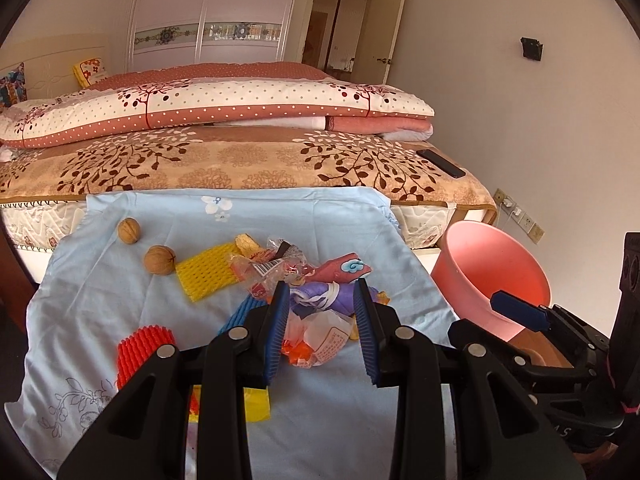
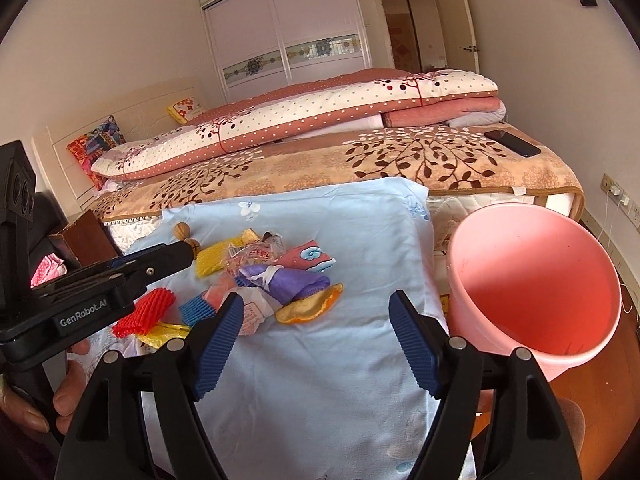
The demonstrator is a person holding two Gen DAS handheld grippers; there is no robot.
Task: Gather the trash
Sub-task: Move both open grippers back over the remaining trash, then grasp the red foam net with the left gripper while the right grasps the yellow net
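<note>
**Hovering over scattered wrappers beside pink bucket**

Hovering low centre of frame: left tool (image 1: 322, 312), blue pads parted, nothing gripped, above crumpled wrappers (image 1: 316, 332) on pale blue cloth (image 1: 120, 304). Right tool (image 2: 316, 336) spread wide, empty. Round pink plastic bucket (image 2: 532, 288) at right, beside the cloth. Two brown walnuts (image 1: 160, 260) upper left.

Cream walls (image 1: 480, 80), white wardrobe (image 1: 208, 12) (sliding doors), quilted bed (image 1: 240, 160), wooden floor (image 2: 600, 392)
</note>
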